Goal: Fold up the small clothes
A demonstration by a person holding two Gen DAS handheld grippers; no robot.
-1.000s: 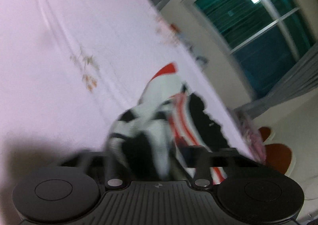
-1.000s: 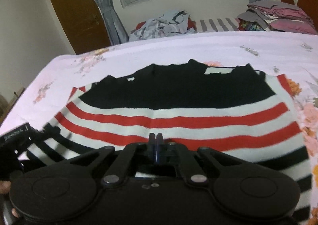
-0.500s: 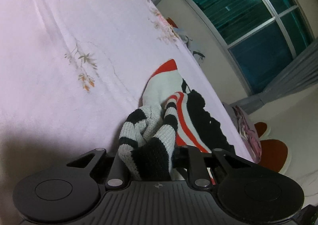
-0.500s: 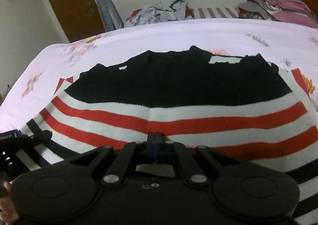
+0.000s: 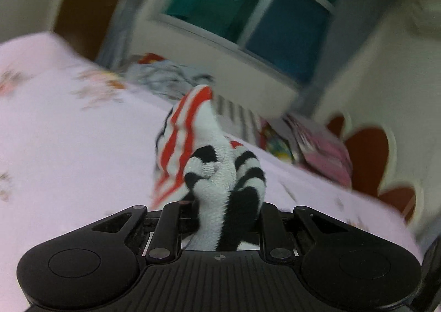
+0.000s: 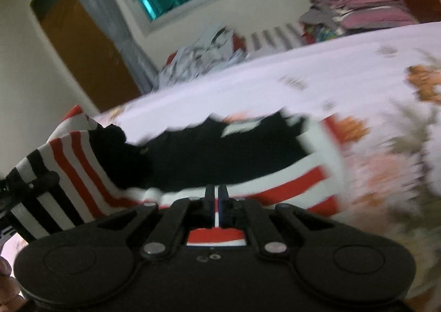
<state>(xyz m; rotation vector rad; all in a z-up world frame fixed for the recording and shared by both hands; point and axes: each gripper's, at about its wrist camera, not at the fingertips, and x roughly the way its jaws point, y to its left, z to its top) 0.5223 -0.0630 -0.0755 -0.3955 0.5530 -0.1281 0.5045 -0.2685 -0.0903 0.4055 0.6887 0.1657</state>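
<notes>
A knit sweater (image 6: 220,152), black on top with red, white and black stripes, lies on the pink floral bed sheet (image 6: 344,69). My left gripper (image 5: 220,201) is shut on a bunched wad of its black-and-white hem, and the red-striped part of the sweater (image 5: 190,130) hangs lifted beyond it. In the right wrist view the left gripper (image 6: 30,182) holds that side raised at the far left. My right gripper (image 6: 216,193) has its fingers pressed together at the white and red stripes, which converge on the tips. Both views are motion-blurred.
A heap of grey clothes (image 6: 204,55) and a folded pink stack (image 6: 366,8) lie at the bed's far side under the window (image 5: 248,8). A brown door (image 6: 82,58) stands at the left. The red headboard (image 5: 366,157) rises on the right.
The left gripper has risen and rolled, lifting the bunched hem off the sheet. The sweater's left side now stands up and leans inward. The right gripper has shifted up the stripes toward the black part.
</notes>
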